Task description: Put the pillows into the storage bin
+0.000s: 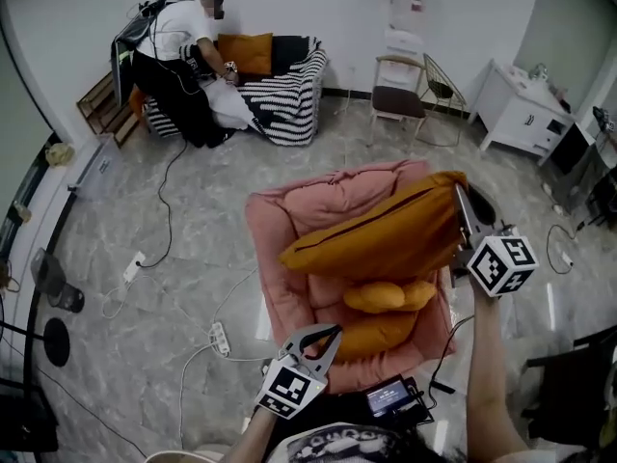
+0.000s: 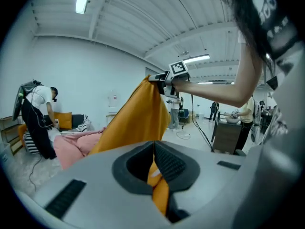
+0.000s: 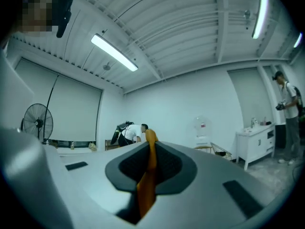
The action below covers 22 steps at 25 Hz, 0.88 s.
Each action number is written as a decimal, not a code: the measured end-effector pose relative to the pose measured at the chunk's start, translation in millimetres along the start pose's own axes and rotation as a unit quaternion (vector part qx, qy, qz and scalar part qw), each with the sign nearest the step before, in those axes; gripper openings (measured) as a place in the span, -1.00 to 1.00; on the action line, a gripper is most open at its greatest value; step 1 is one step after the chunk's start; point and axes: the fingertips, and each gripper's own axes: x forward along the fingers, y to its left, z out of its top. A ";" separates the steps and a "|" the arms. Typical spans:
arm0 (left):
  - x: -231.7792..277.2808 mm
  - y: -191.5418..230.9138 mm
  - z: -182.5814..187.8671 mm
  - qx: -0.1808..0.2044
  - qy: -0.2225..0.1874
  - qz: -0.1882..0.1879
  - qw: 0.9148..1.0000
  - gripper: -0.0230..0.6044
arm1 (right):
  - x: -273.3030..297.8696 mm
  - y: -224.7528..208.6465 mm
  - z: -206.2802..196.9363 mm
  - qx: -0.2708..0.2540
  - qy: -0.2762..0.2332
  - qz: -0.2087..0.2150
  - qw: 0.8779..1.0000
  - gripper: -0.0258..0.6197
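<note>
A large orange pillow hangs slanted over the soft pink storage bin. My right gripper is shut on its upper right corner, and orange fabric shows pinched between the jaws of this gripper in the right gripper view. My left gripper sits at the bin's near edge, shut on orange fabric. In the left gripper view that cloth rises from my left gripper to the right gripper. Two more orange pillows lie in the bin.
A person bends over a striped sofa at the back left, where an orange cushion rests. A chair and white cabinet stand at the back right. Power strips and cables lie on the floor.
</note>
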 end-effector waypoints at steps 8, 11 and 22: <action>31.5 -49.3 13.6 0.028 0.002 -0.102 0.994 -0.89 | -101.4 -86.0 75.8 -0.015 -0.070 -0.122 0.990 -0.83; 50.9 -72.0 20.3 0.044 -0.001 -0.135 0.990 -0.89 | -155.4 -124.4 94.2 -0.037 -0.087 -0.175 0.980 -0.83; 136.7 -160.5 39.5 0.069 0.028 -0.208 0.975 -0.89 | -348.6 -282.3 107.0 -0.088 -0.061 -0.355 0.929 -0.83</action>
